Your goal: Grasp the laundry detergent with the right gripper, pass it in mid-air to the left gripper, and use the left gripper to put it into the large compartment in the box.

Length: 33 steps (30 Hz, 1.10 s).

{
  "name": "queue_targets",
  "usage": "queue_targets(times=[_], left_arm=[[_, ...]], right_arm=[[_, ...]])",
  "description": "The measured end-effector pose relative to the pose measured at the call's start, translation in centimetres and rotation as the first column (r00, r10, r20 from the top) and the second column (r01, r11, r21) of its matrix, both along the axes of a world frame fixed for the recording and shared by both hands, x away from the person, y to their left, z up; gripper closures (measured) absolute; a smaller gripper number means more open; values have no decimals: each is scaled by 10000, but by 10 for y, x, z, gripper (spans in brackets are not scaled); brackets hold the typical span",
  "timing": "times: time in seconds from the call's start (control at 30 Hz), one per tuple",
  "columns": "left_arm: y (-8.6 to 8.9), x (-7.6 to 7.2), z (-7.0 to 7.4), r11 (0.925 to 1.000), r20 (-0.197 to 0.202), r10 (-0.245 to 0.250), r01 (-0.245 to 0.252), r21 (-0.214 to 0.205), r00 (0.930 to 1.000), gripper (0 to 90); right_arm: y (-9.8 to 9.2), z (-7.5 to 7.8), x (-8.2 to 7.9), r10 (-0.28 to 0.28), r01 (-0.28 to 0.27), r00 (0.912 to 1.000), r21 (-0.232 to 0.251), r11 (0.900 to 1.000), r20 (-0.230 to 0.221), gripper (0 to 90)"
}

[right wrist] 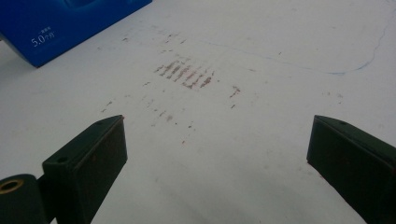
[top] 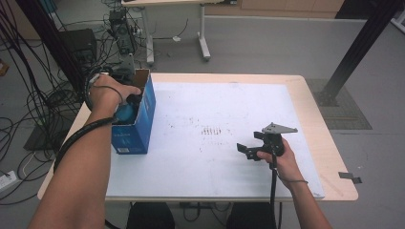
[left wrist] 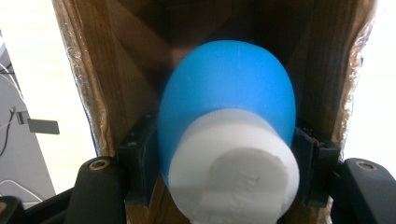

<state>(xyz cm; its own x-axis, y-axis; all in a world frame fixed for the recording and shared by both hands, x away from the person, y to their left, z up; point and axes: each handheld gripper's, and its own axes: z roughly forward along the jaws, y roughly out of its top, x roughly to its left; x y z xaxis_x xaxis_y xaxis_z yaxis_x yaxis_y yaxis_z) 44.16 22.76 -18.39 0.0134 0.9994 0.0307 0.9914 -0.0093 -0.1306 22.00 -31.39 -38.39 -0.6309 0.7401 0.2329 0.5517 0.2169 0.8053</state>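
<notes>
Nearest the person, the right tool rests low over the white counter, well apart from the blue box and to its right in the high view. Its jaws stand wide with nothing between them; in the right gripper view, bare counter with a patch of reddish-brown scuff marks lies between the two black pads, and a corner of the blue box shows beyond, at upper left.

Farther off, the left hand reaches into the open top of the blue box, which stands at the counter's left edge. Inside the box, the left tool is clamped on a blue and white foam piece, pads pressing the blue dome from both sides, the white cylindrical end facing the camera. Brown cardboard walls of the box surround it.

Beyond the box, cables sprawl over the floor.
</notes>
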Motion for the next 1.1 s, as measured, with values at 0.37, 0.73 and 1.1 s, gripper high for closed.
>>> queue_targets(times=[0.37,0.73,1.1], left_arm=[[5,2,1,9998,-163,25,-28,-196,9999,366],[7,2,2,9997,-229,-29,23,-260,9997,367],[9,2,5,9994,-256,19,-28,-336,9997,366]], right_arm=[[1,2,1,20,-20,10000,-30,10000,-8,46],[2,2,1,39,-39,10000,-59,10000,15,46],[4,2,2,63,-63,10000,-72,10000,-28,46]])
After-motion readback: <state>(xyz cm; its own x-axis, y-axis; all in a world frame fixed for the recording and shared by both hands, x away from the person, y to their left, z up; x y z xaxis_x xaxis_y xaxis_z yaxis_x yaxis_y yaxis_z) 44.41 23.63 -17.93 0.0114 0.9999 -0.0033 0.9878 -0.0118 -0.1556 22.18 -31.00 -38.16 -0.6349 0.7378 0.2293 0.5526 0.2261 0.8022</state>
